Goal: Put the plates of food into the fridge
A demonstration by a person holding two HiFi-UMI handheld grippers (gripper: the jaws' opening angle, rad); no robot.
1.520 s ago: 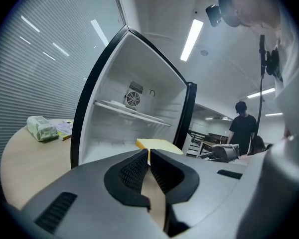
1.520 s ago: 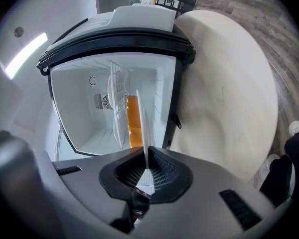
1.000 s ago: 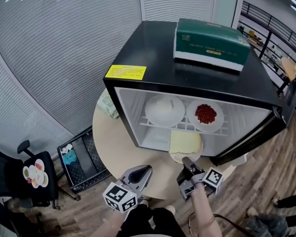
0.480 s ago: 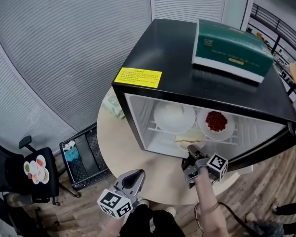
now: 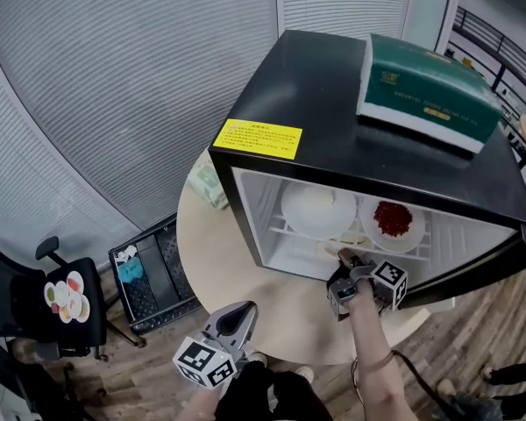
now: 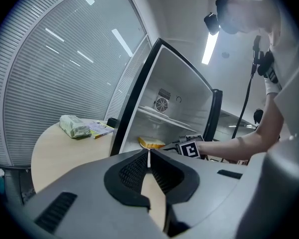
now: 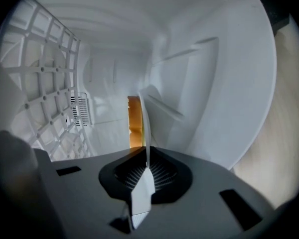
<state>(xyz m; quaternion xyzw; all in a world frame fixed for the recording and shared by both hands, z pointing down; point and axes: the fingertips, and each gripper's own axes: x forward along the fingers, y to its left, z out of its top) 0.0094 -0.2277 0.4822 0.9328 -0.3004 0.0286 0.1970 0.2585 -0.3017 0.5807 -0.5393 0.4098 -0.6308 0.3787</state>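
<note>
- Plate of toast (image 5: 348, 239): thin white rim, lying in the fridge's (image 5: 333, 130) lower compartment, under the white wire shelf (image 5: 285, 231). The right gripper (image 5: 343, 256) is clamping its ribbed pads shut on the rim.
- Toast (image 7: 134, 121): flat golden slab resting on the plate.
- Shelf above is carrying a round white plate (image 5: 318, 209) and a plate of red food (image 5: 394, 220).
- Fridge: glossy black box bearing a yellow label (image 5: 258, 138) and a green carton (image 5: 425, 90).
- Left gripper (image 5: 245, 310): jaws together, gripping nothing, hovering over the round beige table (image 5: 237, 261).
</note>
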